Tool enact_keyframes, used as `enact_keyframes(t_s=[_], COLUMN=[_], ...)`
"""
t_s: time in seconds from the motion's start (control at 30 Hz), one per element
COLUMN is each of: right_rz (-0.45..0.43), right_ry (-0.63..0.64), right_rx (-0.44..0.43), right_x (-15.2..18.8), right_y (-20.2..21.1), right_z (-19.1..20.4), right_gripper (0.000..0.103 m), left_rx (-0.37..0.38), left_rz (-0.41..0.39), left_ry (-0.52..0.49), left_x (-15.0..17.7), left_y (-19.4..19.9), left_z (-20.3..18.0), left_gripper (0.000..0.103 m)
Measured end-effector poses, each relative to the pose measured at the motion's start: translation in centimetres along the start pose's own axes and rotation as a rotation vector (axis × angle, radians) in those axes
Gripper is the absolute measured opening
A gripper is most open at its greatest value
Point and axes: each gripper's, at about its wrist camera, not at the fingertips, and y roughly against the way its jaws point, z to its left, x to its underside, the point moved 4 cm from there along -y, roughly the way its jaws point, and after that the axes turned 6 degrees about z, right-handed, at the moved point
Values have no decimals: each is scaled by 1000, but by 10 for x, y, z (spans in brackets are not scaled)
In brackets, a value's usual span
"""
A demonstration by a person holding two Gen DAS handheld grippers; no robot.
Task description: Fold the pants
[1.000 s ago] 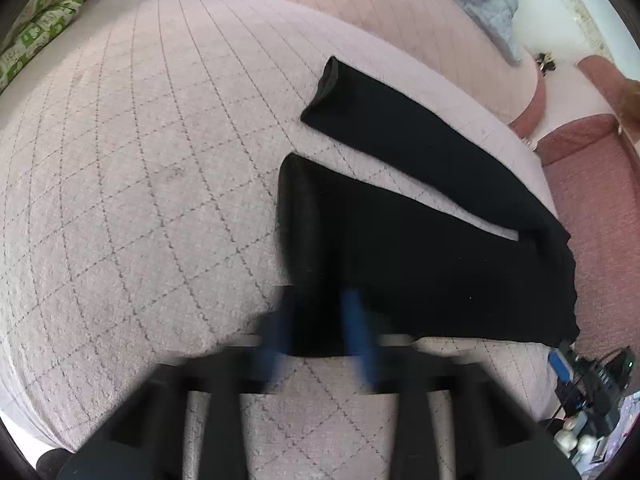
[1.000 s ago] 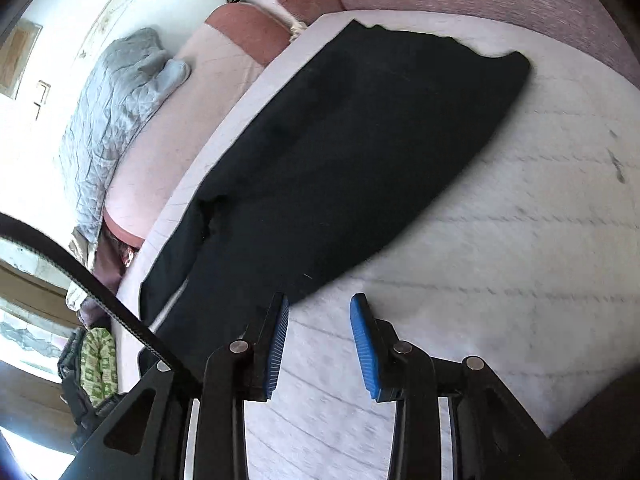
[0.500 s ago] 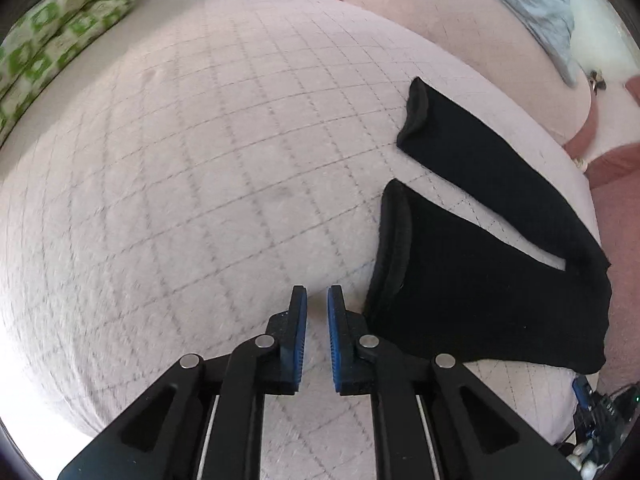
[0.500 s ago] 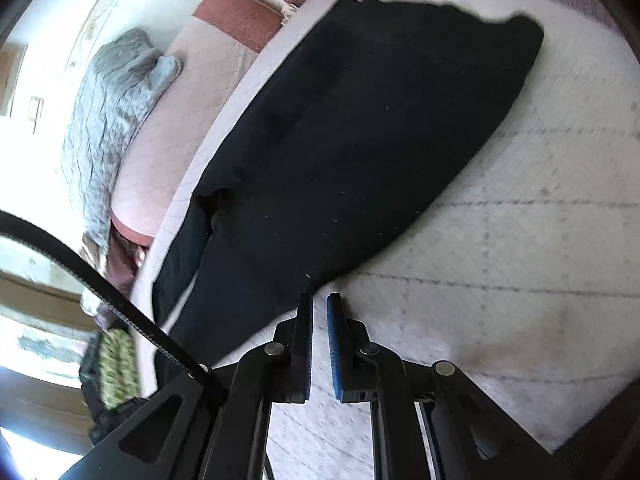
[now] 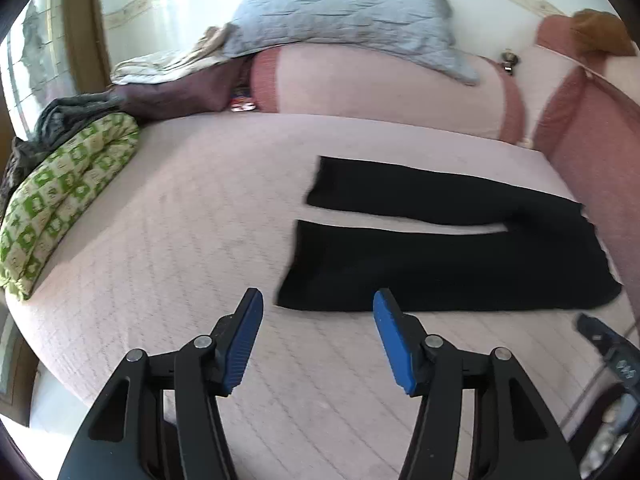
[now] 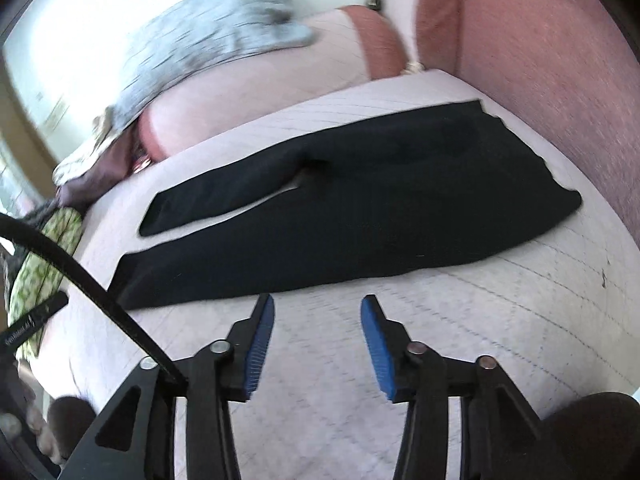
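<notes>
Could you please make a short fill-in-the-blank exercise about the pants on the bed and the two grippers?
1. The pants lying on the bed are ____ in colour.
2. The two legs of the pants lie ____, with a strip of bed showing between them.
3. The left gripper and the right gripper hold ____ between their jaws.
4. The folded cloth at the bed's edge has a ____ and cream pattern.

Missing words: black; apart; nothing; green

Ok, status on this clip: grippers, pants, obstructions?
Left gripper and right gripper opening, empty. Black fabric pants flat on pink quilted bed, legs apart, unfolded. Nothing in the way.
</notes>
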Motion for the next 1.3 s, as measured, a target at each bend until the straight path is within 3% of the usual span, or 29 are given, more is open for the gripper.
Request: enact_keyframes(t_s=[0.17, 0.9, 1.3], right_rz=[4, 16, 15], right_ry=[63, 30, 21], right_rx=[3, 4, 12], right_x=[7, 12, 8], right_y=[0, 2, 4], right_z=[15, 3, -3], right_gripper=[58, 66, 69], left_rx=[-11, -15, -6], left_rz=[-14, 26, -28], left_ry=[-36, -29, -4], left_x=[2, 9, 2], left_y=[13, 13, 22], left_z=[-16, -23, -31], left_gripper=[57, 60, 60])
